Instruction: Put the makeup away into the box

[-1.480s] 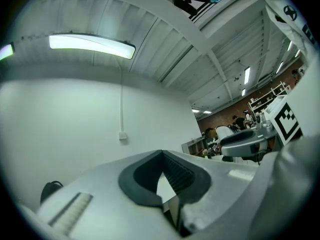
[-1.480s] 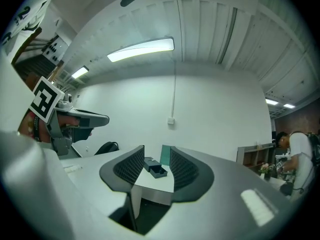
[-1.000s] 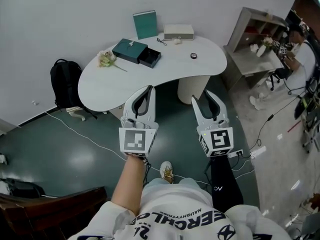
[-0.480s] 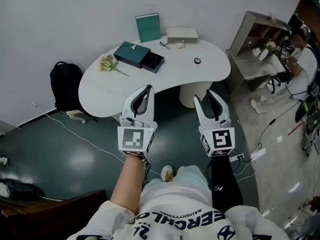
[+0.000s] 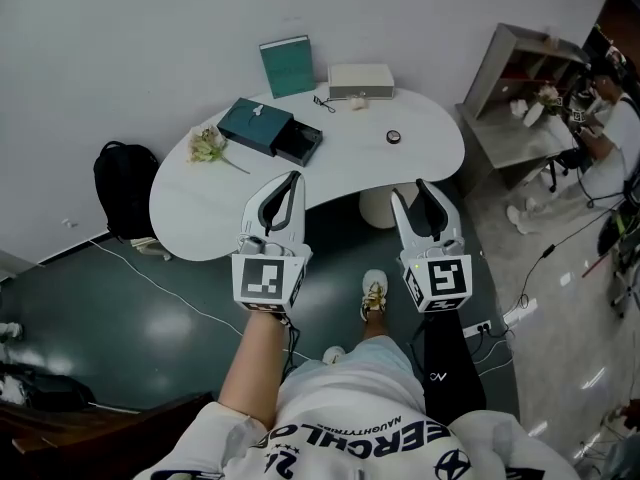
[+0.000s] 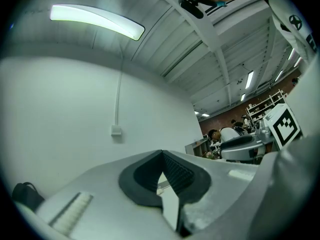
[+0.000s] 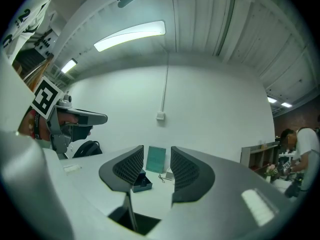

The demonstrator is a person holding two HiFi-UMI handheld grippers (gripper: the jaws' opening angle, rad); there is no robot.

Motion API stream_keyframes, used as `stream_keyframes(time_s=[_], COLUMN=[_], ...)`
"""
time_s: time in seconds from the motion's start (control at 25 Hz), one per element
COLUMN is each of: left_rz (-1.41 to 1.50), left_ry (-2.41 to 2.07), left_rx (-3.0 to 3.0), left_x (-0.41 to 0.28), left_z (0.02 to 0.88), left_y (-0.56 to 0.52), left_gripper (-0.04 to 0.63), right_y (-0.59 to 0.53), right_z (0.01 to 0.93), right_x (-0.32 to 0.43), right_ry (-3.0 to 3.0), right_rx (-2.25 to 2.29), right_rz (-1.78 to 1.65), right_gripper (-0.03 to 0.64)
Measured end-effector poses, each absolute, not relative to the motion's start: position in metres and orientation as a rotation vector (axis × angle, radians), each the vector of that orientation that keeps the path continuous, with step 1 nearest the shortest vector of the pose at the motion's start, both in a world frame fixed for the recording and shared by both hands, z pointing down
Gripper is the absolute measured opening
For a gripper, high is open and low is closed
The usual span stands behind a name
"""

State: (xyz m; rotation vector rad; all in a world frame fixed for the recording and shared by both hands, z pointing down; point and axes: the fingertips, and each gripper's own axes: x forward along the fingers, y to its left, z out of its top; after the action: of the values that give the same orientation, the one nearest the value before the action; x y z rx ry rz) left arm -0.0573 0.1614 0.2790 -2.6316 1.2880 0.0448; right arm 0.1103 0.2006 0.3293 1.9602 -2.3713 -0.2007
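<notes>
Left gripper [image 5: 291, 176] pinched closed and empty, right gripper [image 5: 411, 190] with jaws parted round nothing — both held short of the white table [image 5: 200, 190]. The teal drawer box [image 5: 262, 126] lies at the left gripper's eleven o'clock, drawer out.

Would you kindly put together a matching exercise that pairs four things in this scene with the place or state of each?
Things:
1. black backpack
2. flowers
3. teal drawer box
4. small round case

Places or states:
A. drawer pulled out
B. on the floor beside the table
C. lying near the table's left end
D. on the table, nearest its right end

Pairs: 1-B, 2-C, 3-A, 4-D
</notes>
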Motion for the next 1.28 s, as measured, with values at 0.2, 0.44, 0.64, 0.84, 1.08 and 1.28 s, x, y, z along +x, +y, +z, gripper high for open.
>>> stream_keyframes(time_s=[0.2,0.44,0.64,0.84,1.08,1.28], left_rz=[0.035,0.024,0.011,-0.013,-0.050,-0.045], left_ry=[1.307,1.335,1.371,1.391,1.386,1.385], left_rx=[-2.588,-2.549,-2.513,-2.509,-2.509,-2.494], left_x=[-0.029,0.009,0.035,0.055,0.077,0.083], left_z=[0.274,0.272,0.270,0.273,0.282,0.280], left_y=[0.092,0.004,-0.065,-0.110,-0.137,-0.141], left_gripper=[0.000,0.000,0.000,0.000,0.000,0.000], right_y=[0.129,0.032,-0.044,-0.092,-0.118,-0.130], right_z=[0.326,0.319,0.310,0.315,0.326,0.329], right_x=[0.142,0.182,0.211,0.229,0.245,0.248], right_ry=[-2.398,-2.432,-2.449,-2.464,-2.481,-2.508], right_rx=[1.957,1.923,1.894,1.868,1.846,1.820], right_rz=[-0.218,-0.237,-0.261,-0.240,-0.215,-0.207], right_gripper=[0.201,0.201,0.206,0.207,0.206,0.207])
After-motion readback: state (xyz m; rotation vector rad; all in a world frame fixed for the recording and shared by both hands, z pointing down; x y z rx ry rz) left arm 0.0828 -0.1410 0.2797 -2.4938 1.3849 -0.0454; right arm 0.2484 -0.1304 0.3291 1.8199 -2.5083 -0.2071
